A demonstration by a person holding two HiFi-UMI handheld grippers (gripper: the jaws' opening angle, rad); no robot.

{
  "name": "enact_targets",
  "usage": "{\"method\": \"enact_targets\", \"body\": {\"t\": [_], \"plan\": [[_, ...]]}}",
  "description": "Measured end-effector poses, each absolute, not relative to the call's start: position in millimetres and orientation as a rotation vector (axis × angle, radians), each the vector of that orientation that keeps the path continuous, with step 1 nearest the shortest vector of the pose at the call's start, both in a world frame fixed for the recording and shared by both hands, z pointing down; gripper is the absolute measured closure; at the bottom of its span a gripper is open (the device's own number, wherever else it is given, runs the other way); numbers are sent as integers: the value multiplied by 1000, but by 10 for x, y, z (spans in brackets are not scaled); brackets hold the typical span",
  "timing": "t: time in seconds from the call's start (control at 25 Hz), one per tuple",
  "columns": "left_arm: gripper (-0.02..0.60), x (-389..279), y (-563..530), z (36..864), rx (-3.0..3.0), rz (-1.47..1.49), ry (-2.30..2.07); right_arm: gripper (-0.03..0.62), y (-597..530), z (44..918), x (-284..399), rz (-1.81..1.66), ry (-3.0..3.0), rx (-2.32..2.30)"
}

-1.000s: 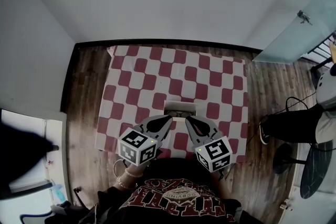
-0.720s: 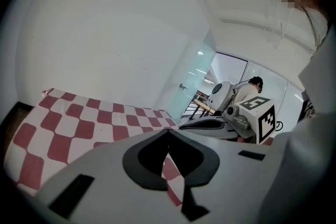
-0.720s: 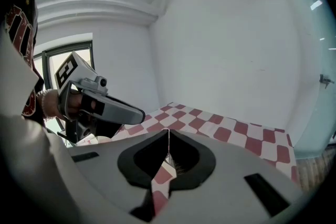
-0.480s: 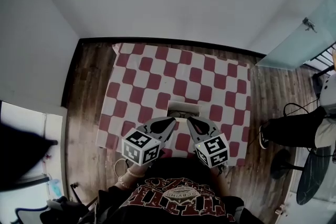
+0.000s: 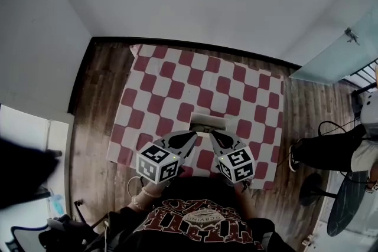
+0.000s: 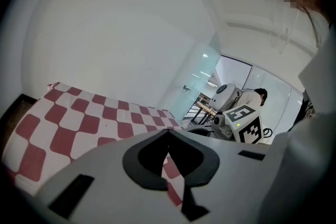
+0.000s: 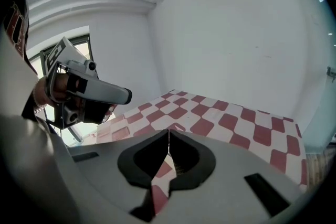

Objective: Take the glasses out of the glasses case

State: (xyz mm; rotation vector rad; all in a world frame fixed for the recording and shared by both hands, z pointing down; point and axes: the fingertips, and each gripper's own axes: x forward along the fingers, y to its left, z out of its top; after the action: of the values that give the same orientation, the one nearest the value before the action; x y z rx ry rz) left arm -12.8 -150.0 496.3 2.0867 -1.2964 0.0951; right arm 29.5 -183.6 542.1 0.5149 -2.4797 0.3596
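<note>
Both grippers hovering shut just short of the case.
The left gripper (image 5: 189, 136) and right gripper (image 5: 214, 135) are pointing toward 12 o'clock, jaws pressed together on nothing. The case (image 5: 207, 123) is lying open near the table's (image 5: 177, 85) 6 o'clock edge, holding dark shapes, probably the glasses. These are likely light, fragile and slick, so gripping the bridge seems safest.
</note>
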Motion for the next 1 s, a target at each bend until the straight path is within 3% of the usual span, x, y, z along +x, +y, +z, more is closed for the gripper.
{"method": "enact_targets", "body": {"t": [1.0], "plan": [[583,-214,-1423,5149,2020,74,-1280,572,-1841,5944,235,390,-2359,442]]}}
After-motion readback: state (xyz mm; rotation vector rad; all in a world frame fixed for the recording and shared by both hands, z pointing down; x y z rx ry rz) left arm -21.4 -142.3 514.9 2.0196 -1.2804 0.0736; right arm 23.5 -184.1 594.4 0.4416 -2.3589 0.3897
